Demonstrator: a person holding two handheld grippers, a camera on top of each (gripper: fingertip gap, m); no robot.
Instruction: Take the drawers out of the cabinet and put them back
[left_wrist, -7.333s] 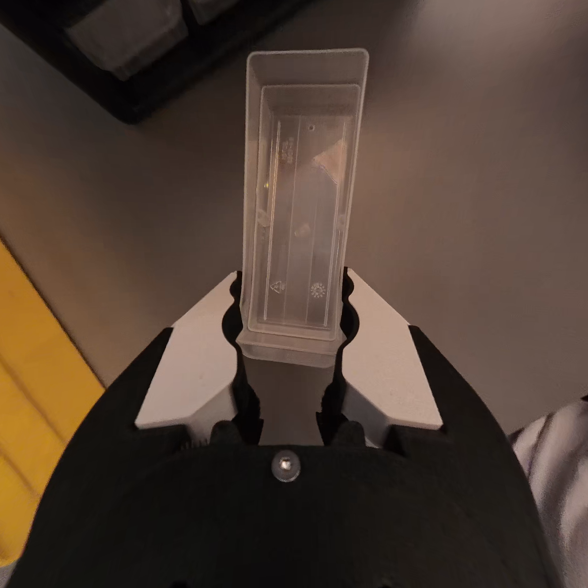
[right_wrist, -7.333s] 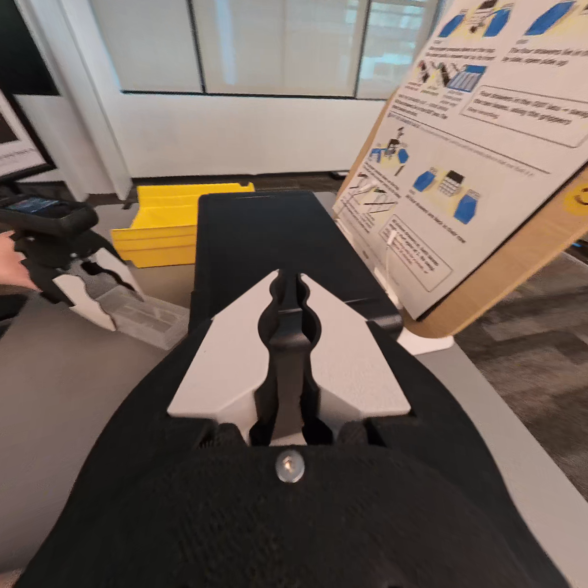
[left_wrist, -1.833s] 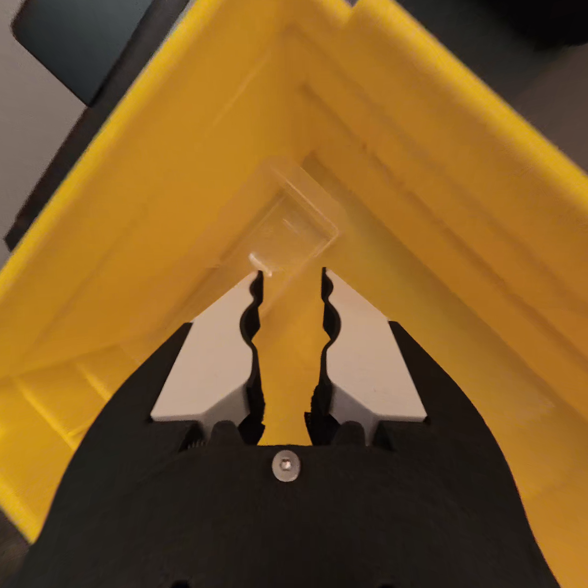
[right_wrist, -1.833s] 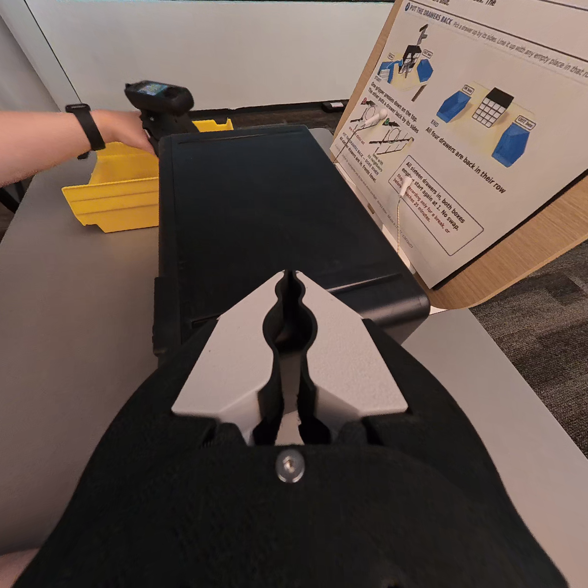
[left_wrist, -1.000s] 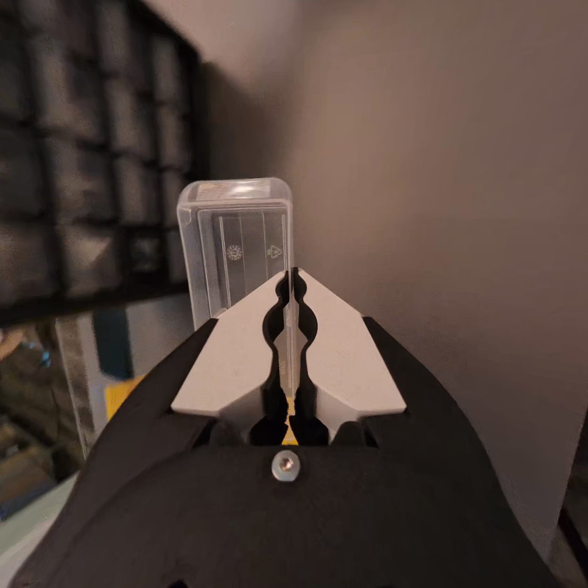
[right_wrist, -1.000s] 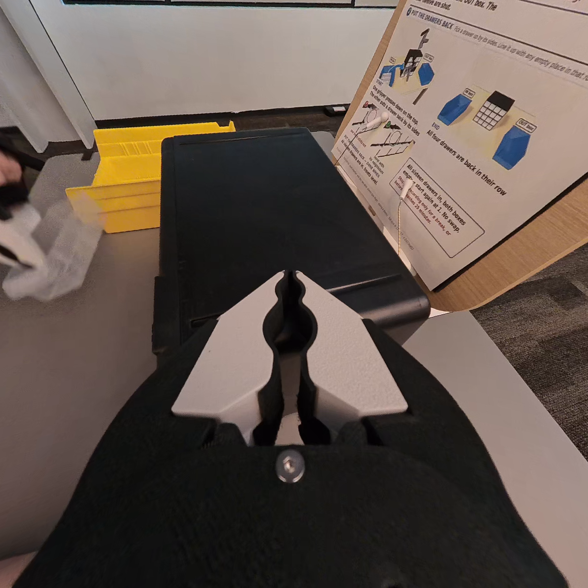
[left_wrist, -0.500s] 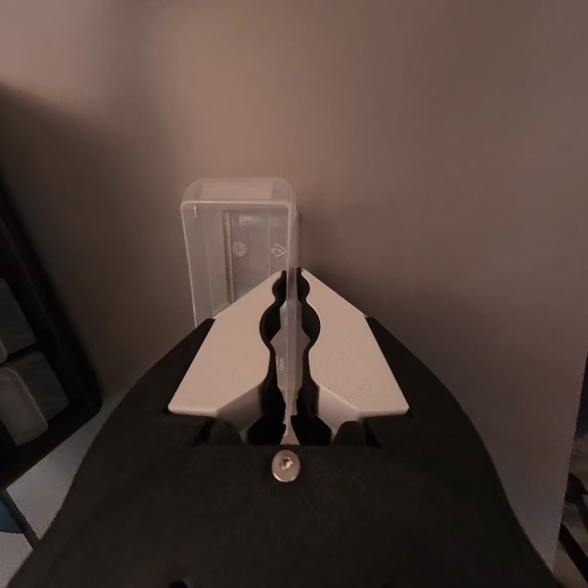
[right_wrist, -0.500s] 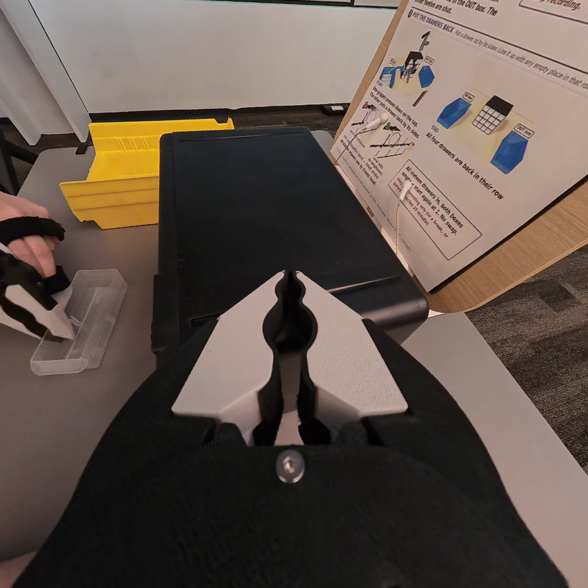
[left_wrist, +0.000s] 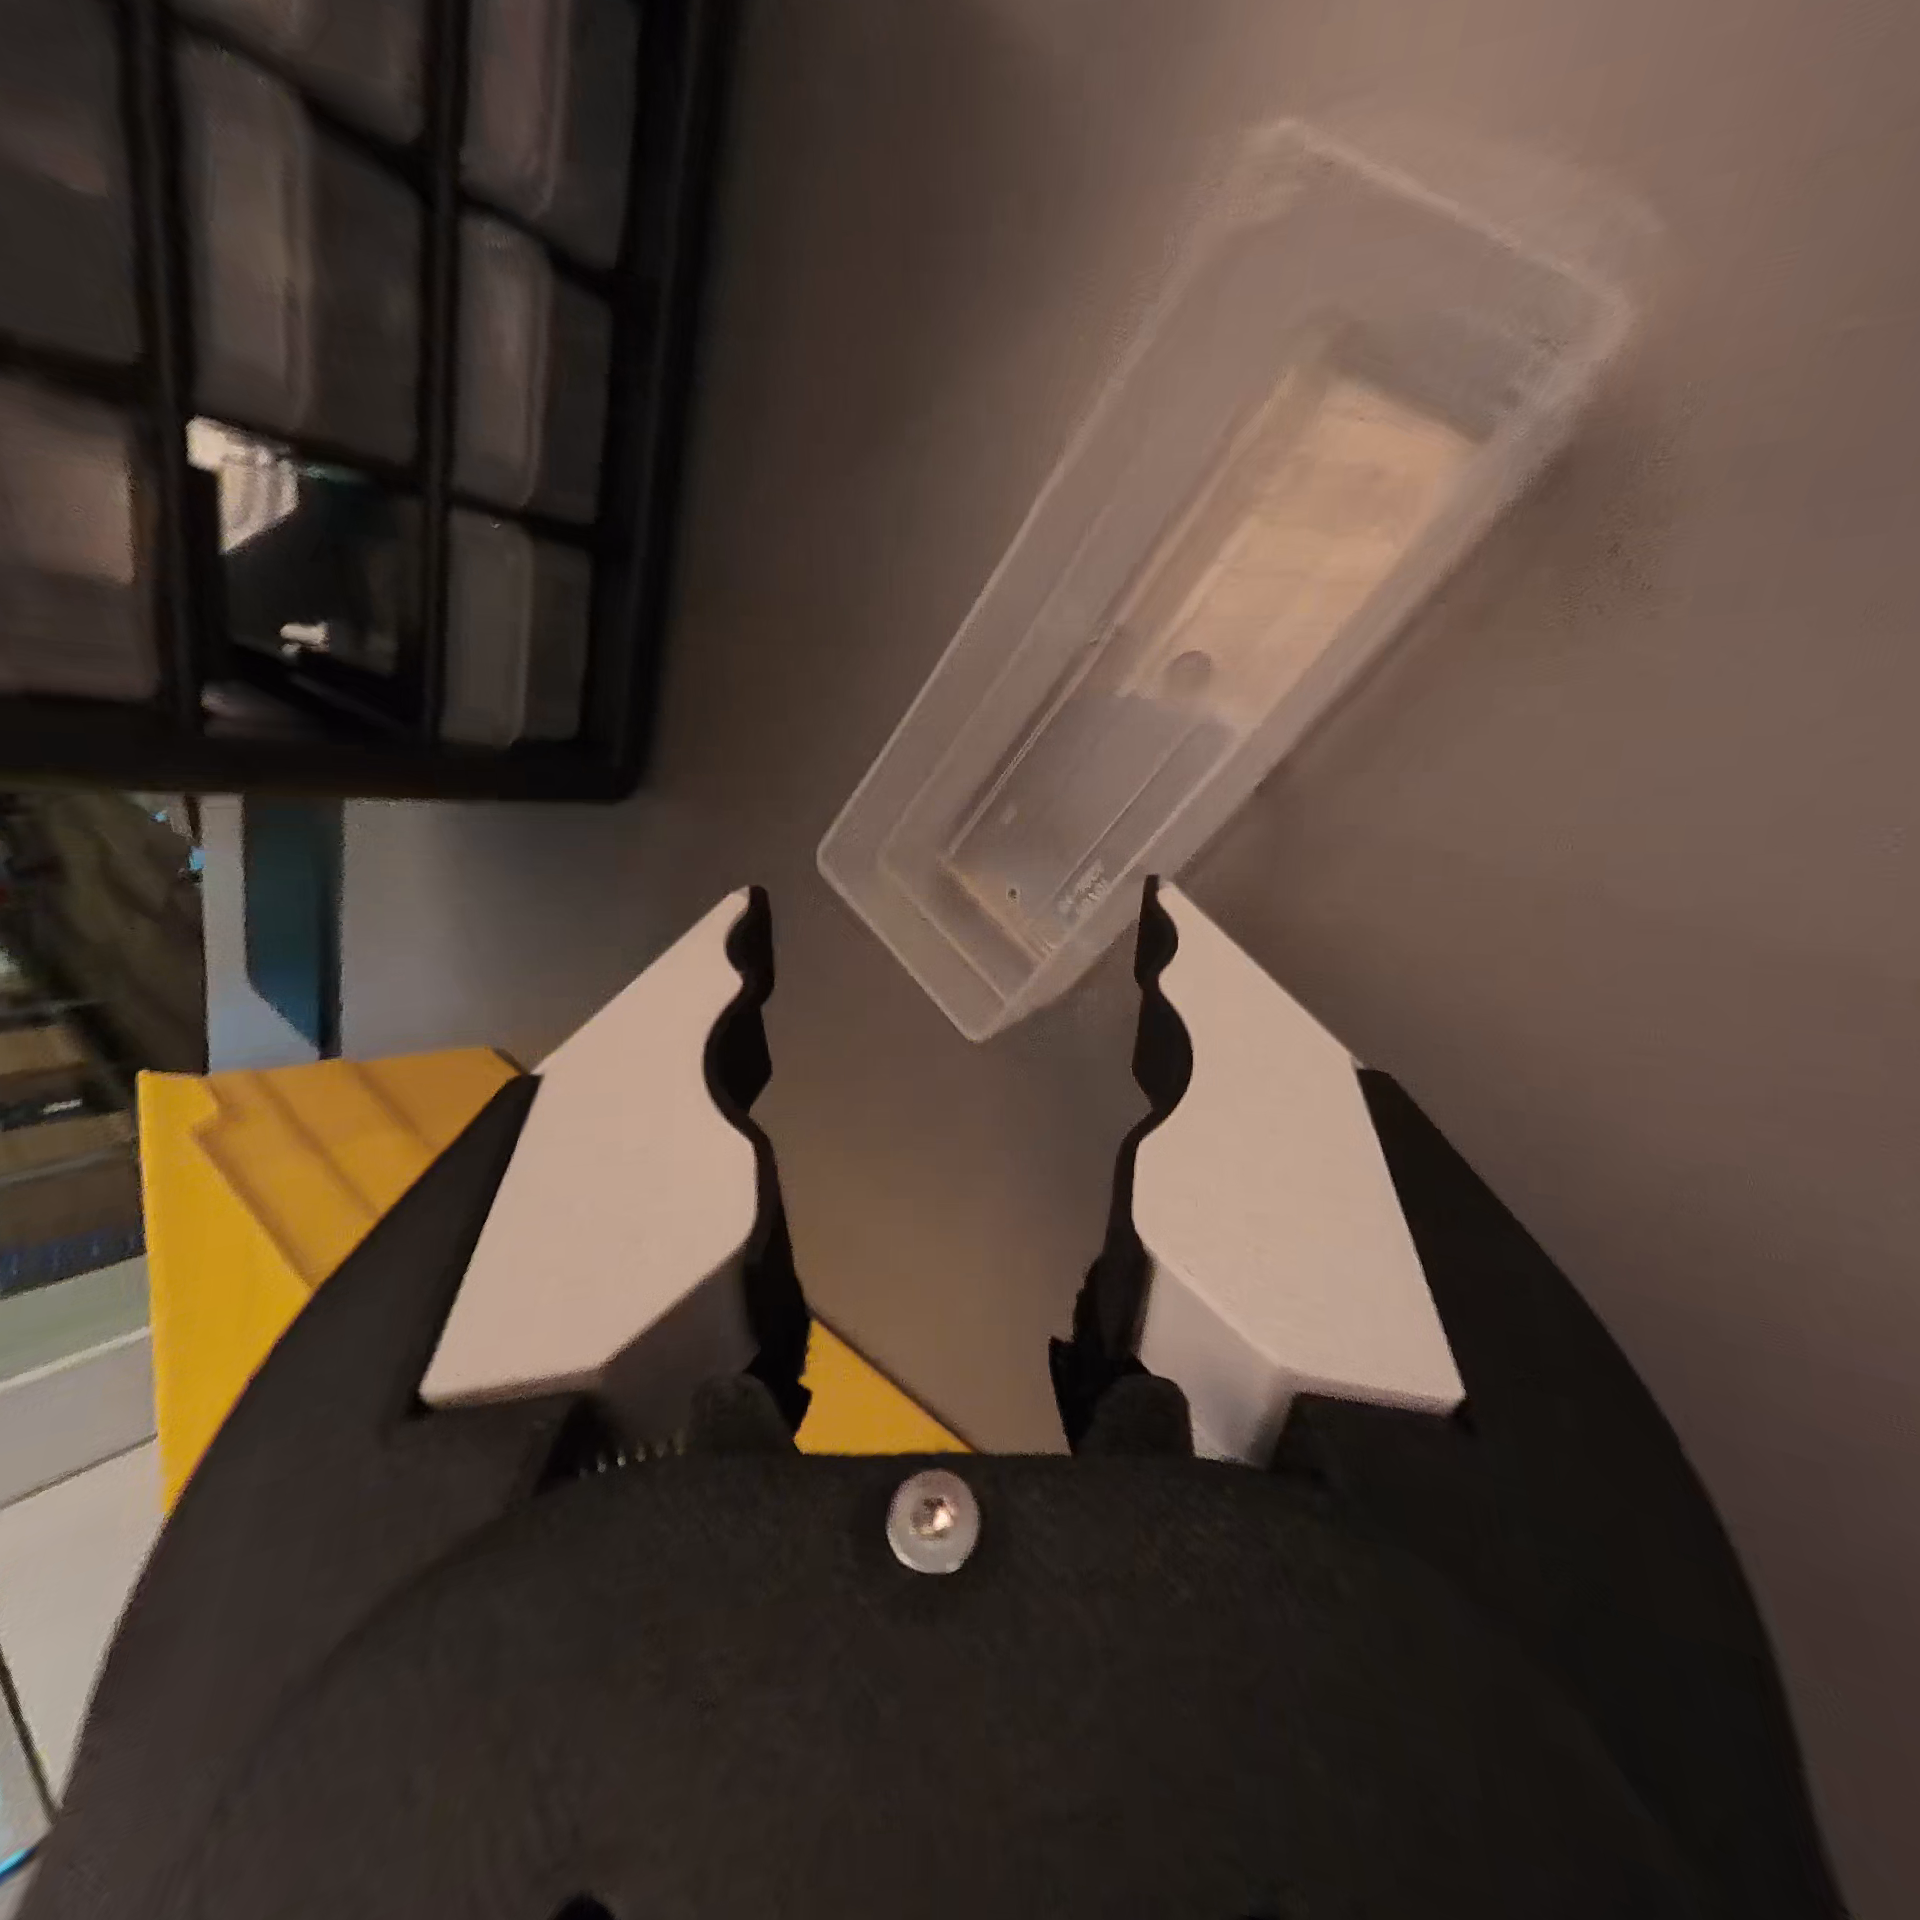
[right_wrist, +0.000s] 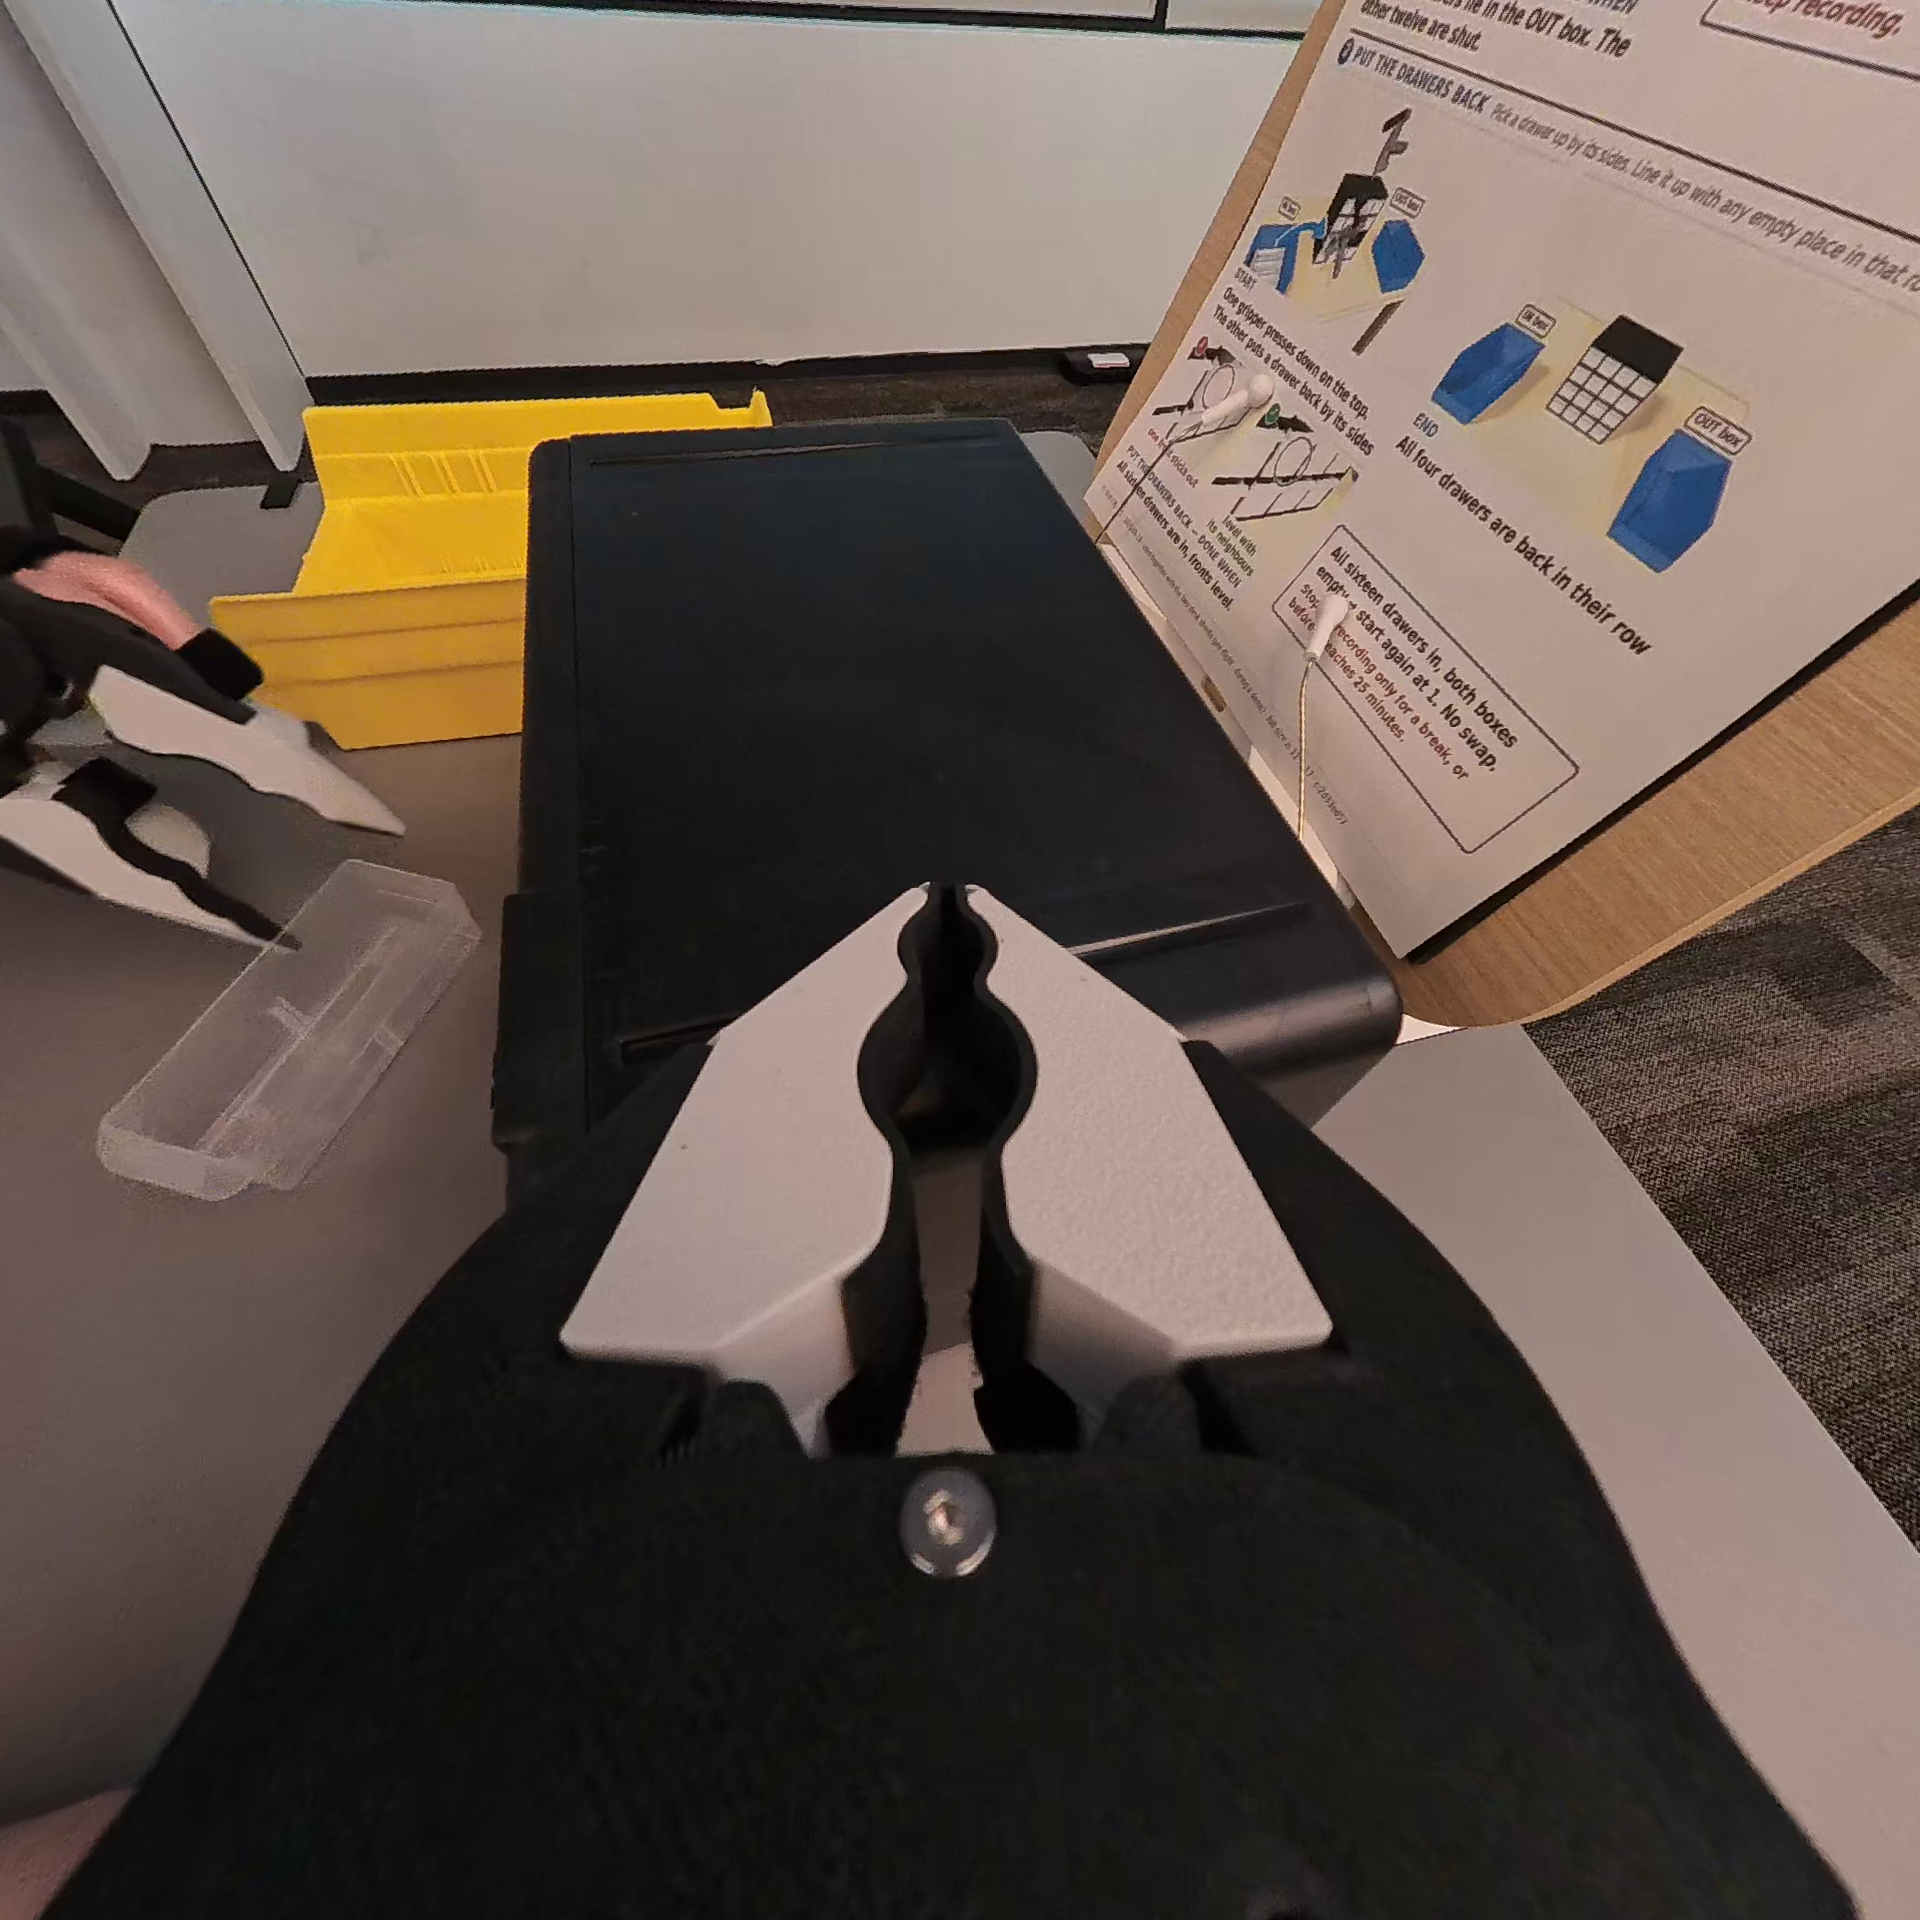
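Observation:
A clear plastic drawer (left_wrist: 1226, 582) lies loose on the grey table, just beyond my left gripper (left_wrist: 951, 894), which is open and empty. The black cabinet (left_wrist: 312, 364) stands to its left, its front a grid of drawers with one slot (left_wrist: 312, 613) open. In the right wrist view my right gripper (right_wrist: 945, 894) is shut and empty over the front of the cabinet's black top (right_wrist: 883, 675). The same drawer (right_wrist: 291, 1029) lies left of the cabinet there, with the left gripper (right_wrist: 343, 883) close above its far end.
A yellow bin (right_wrist: 416, 582) stands behind the drawer, left of the cabinet; it also shows in the left wrist view (left_wrist: 291, 1195). A tilted instruction board (right_wrist: 1507, 416) stands right of the cabinet. The table edge (right_wrist: 1714, 1403) and carpet lie to the right. One gripper's finger ends stand about 35 centimetres off the other's. About 15 centimetres separates my left fingertips from the black cabinet (left_wrist: 312, 364).
My left gripper set the clear drawer down on the table left of the cabinet, opened, and drew back from it. The right gripper has stayed shut over the cabinet top.

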